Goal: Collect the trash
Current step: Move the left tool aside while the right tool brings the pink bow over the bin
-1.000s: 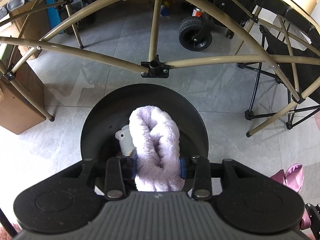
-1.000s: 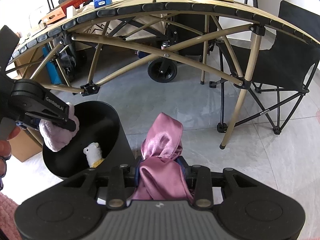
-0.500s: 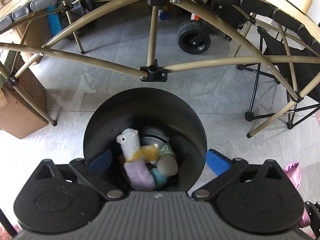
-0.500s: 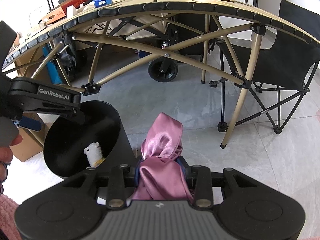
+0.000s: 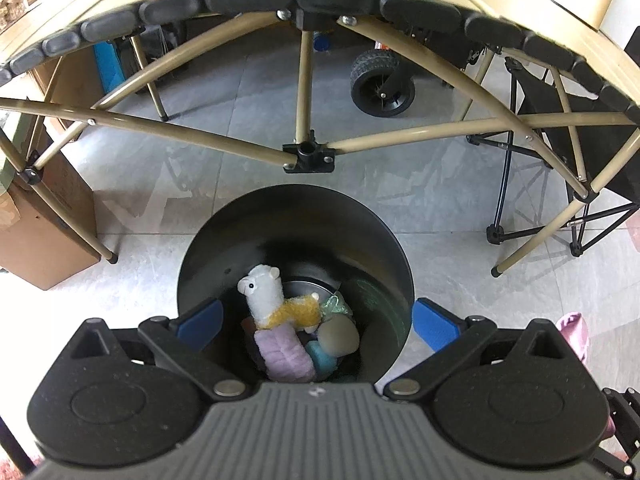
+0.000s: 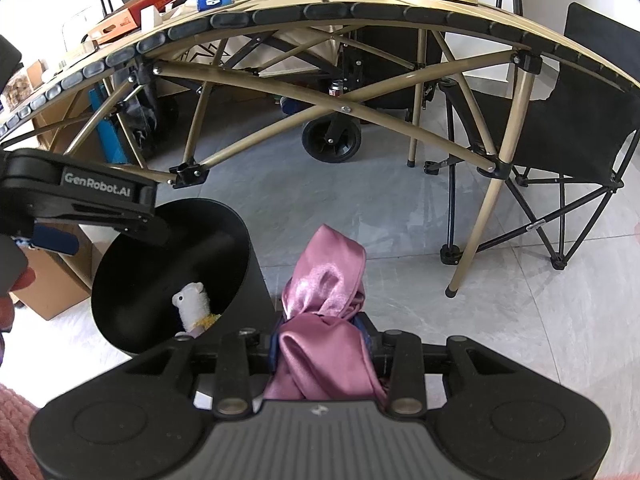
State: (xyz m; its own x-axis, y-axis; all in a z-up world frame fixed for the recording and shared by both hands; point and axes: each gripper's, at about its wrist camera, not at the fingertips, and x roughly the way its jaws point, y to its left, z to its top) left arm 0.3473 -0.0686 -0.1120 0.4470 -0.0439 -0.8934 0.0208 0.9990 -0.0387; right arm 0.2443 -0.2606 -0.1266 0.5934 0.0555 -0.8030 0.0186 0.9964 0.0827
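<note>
Much of the black bin's point(image 5: 294, 216) inside is dark; its near rim is cut off by the left gripper's point(image 5: 316, 320) body at the bottom of the left wrist view, so the pile's front edge can't be made out. Inside the bin lie a white alpaca plush point(image 5: 266, 292) w/ a yellow body, a lilac fuzzy cloth point(image 5: 282, 354) just below it, a beige round item point(image 5: 339, 336) and a teal piece point(image 5: 322, 356), both too blurred to identify, plus a pale green scrap point(image 5: 335, 306). The left gripper's blue pads point(image 5: 434, 326) are spread wide over the bin's mouth, one on each side of the opening, w/ nothing between them but the drop into the bin; the lilac cloth lies low in the bin, apart from both pads. In the right wrist view the left gripper shows only from the side, at the bin's far-left rim, partly cropped by the frame edge; a fingertip of the person's hand point(image 6: 18, 284) shows beside it. The right gripper point(image 6: 324, 344) is clenched on a pink satin cloth point(image 6: 326, 280); the cloth bunches up above the fingers and hides the pads almost fully; its lower end disappears behind the gripper body. That cloth sits just right of the bin, outside it, above the grey tile floor point(image 6: 400, 216). A folding table point(image 6: 360, 12) arches across the top.
</note>
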